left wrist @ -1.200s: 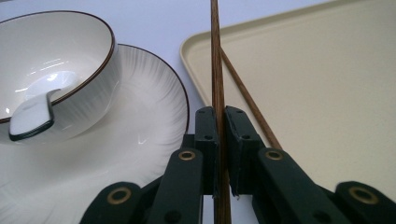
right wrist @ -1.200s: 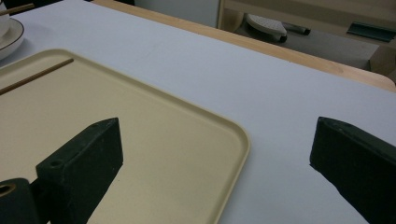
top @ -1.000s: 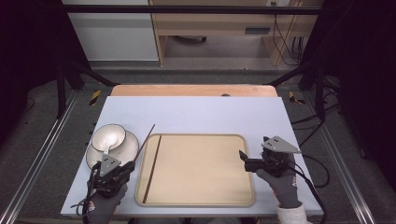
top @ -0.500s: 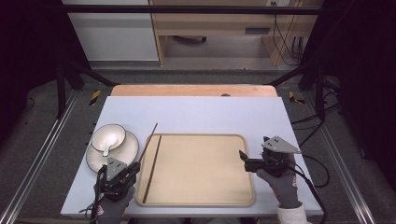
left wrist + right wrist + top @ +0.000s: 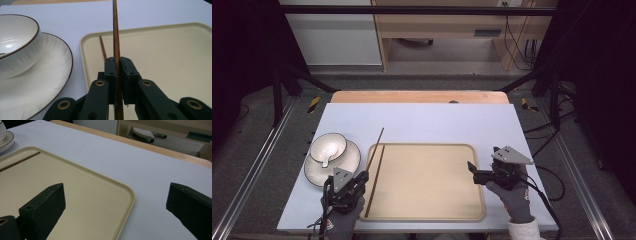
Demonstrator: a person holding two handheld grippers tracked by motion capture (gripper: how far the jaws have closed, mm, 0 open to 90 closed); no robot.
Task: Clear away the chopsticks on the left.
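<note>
The left gripper (image 5: 117, 72) is pinching a chopstick (image 5: 116, 37) over the tray's (image 5: 472, 150) left edge, beside another chopstick (image 5: 373, 182) lying inside. The right gripper (image 5: 115, 207) is hanging spread at the tray's right edge.

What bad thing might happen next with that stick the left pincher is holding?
1. The left gripper pinches the chopstick near one end, so its long free end may swing or slip between the fingers.
2. The bowl on its plate sits close beside that gripper; a sideways move might bump them.
3. A second chopstick lies in the tray right alongside, so lowering the held one might knock it.
</note>
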